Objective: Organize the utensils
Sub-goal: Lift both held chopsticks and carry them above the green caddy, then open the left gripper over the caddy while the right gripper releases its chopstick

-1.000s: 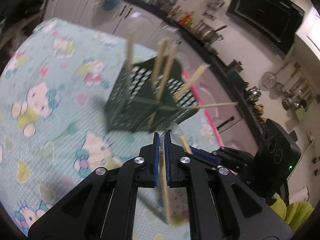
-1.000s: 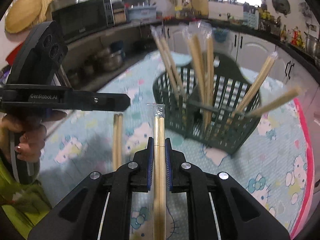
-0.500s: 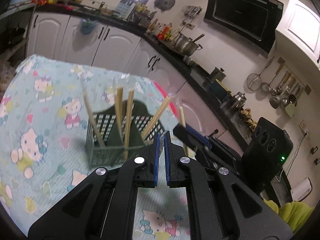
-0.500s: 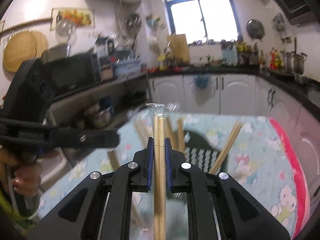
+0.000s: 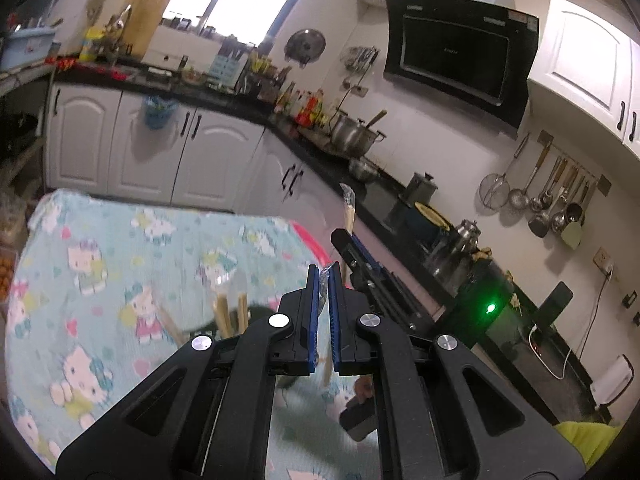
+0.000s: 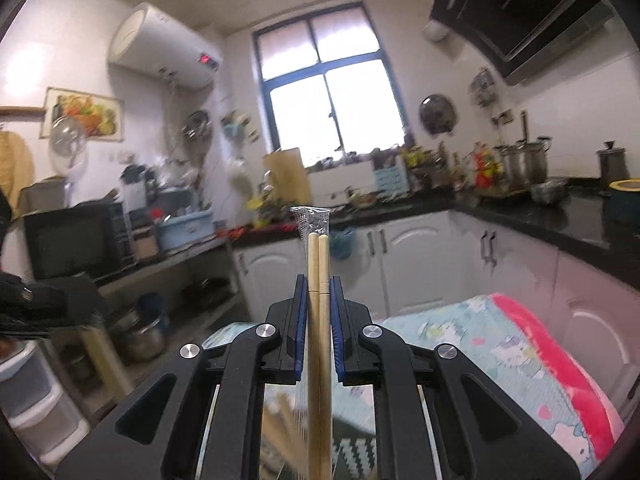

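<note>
**Two wrapped chopstick pairs held up over the table**

Holding a pair of chopsticks (image 6: pixel 319 320) upright, the right gripper (image 6: pixel 319 300) has its fingers closed on the sticks near the upper third, with the clear wrapper (image 6: pixel 311 220) poking above the tips. The left gripper (image 5: pixel 323 280) is nearly shut on something thin; a scrap of clear wrapper (image 5: pixel 325 270) shows at its tips and a pale stick runs below the fingers, so it likely pinches another wrapped pair, though the stick itself is mostly hidden.

Such chopsticks are light and stiff, but the film sleeve is slick, so a firm pinch across both sticks, near the middle, should keep them from sliding or twisting.

Both grippers point almost level, out at the kitchen counter (image 6: pixel 560 216) rather than down. The dark green basket (image 5: pixel 264 314) sits low on the patterned tablecloth (image 5: pixel 120 248), mostly behind the left gripper, with other chopsticks (image 5: pixel 230 312) standing in it. In the left view, the right gripper (image 5: pixel 352 248) is just beside and ahead.
</note>
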The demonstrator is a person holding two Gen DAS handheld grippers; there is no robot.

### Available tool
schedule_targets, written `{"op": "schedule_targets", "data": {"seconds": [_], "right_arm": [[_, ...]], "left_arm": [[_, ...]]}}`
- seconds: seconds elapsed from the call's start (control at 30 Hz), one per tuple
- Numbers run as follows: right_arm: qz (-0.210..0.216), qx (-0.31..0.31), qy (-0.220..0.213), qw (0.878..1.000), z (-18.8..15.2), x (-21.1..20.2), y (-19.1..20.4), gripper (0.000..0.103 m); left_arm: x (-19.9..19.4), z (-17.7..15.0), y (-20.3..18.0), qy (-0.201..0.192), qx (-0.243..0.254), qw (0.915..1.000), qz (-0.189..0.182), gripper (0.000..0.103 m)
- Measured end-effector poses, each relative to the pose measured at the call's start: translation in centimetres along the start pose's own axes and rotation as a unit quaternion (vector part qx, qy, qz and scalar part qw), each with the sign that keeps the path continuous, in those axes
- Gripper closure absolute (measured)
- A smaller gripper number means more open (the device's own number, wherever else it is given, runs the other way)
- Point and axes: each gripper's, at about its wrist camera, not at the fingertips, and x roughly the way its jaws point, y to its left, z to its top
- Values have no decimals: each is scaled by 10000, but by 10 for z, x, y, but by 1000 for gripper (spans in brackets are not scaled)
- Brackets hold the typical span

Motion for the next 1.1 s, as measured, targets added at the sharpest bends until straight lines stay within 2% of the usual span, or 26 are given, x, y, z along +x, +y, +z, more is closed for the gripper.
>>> {"op": "schedule_targets", "data": {"seconds": [0.2,0.43,0.67,0.97,1.07,1.1], "right_arm": [[-772,-251,-664,9945,-1,12,4,92],[-1438,-427,-918,9844,-14,27,7,92],[-1697,-721,-986,9779,-35,39,15,92],[-1707,-677,-867,9792,-55,43,11,92],[-1683,-645,-853,9799,-60,38,7,84],[-1649,-616,-836,9808,-62,35,6,79]], "left_arm": [[5,15,2,-98,83,9999,50,101],[16,18,15,-155,133,9995,239,101],[24,11,35,-142,90,9988,453,101],[34,0,49,-40,-85,9989,459,101],[36,-6,52,23,-133,9988,479,101],[37,-7,53,38,-143,9987,484,101]]}}
